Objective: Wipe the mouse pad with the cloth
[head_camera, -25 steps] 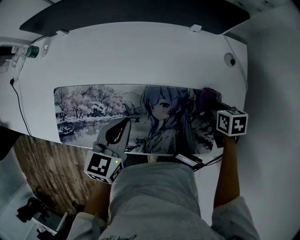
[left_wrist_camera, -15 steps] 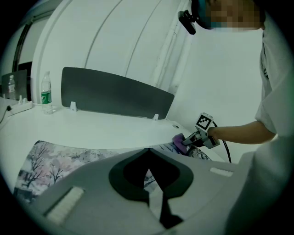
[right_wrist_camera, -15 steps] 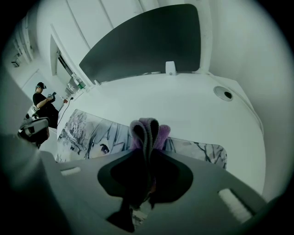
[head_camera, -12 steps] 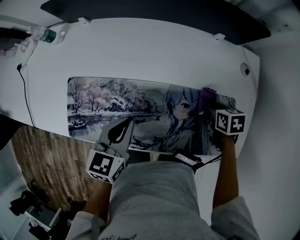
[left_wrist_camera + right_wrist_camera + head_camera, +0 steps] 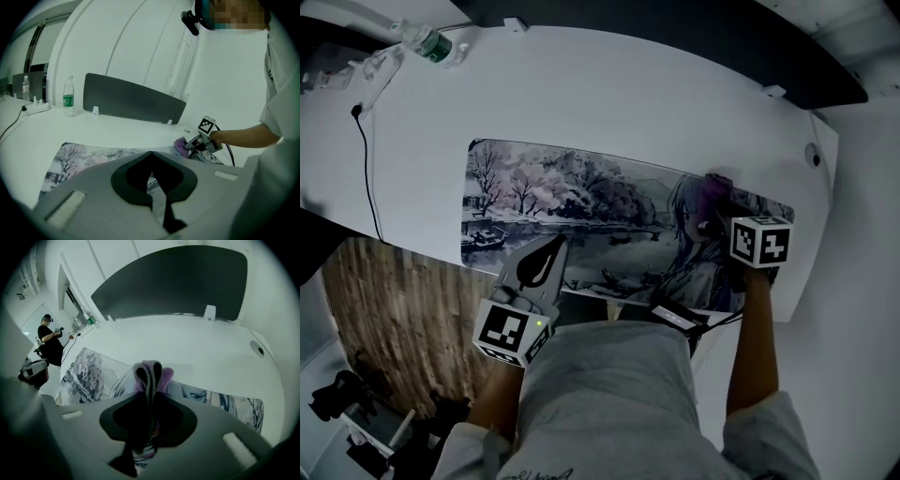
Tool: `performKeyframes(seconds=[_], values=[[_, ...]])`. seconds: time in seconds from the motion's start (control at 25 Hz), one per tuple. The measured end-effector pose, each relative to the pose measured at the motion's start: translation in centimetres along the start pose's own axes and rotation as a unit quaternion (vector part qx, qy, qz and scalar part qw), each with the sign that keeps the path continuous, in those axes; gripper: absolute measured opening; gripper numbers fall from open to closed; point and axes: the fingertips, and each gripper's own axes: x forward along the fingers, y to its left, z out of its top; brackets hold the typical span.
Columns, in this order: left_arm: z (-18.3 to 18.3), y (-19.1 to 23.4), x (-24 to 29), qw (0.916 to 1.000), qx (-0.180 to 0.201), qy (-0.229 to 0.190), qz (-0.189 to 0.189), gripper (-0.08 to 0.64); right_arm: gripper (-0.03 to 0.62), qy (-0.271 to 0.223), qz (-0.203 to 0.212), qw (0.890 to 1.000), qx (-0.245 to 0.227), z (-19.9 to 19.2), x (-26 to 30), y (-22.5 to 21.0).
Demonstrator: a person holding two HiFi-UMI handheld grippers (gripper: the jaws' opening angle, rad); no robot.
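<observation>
Two grippers share this: my right gripper (image 5: 719,211) has its fingers clenched on the purple cloth (image 5: 713,190) at the mouse pad's (image 5: 581,197) three o'clock end on the bench (image 5: 628,103), so I judge wiping barely begun and a sweep toward nine o'clock next, while my left gripper (image 5: 555,244) holds its fingers closed, empty.

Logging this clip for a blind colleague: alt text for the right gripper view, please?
The right gripper has its jaws shut on a folded purple cloth, over an illustrated mouse pad lying on a white desk. A dark divider panel stands along the desk's far edge.
</observation>
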Motion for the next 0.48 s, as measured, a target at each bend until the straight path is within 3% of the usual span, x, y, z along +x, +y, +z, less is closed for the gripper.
performKeyframes(seconds=[0.48], values=[[-0.4, 6.2, -4.7, 0.9997, -0.009, -0.009, 0.020, 0.017, 0.080, 0.003, 0.021, 1.000, -0.023, 1.9, 3.1, 8.9]])
